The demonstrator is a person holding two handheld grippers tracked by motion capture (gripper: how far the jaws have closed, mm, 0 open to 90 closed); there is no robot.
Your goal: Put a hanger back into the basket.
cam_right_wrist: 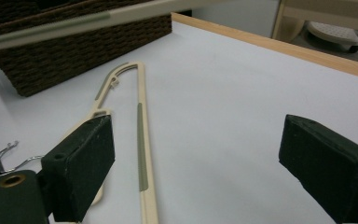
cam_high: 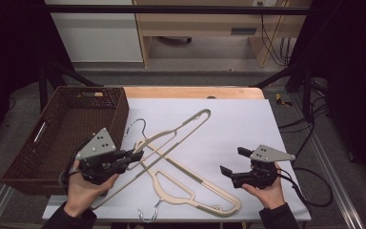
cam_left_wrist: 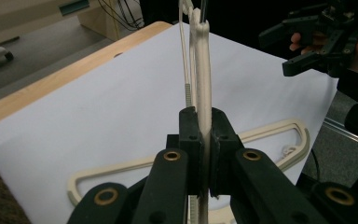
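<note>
Left claw (cam_high: 136,155) clamps the raised beige hanger (cam_high: 178,130), its long axis running toward the far right; right claw (cam_high: 232,162) gapes empty near the flat hanger (cam_high: 195,190).

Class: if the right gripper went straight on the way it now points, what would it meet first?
Probably the hanger lying flat on the white sheet, ahead of the open right gripper; depth is uncertain.

two hangers (cam_high: 186,164) lie crossed on the sheet (cam_high: 248,124), the basket (cam_high: 62,133) to their left
</note>
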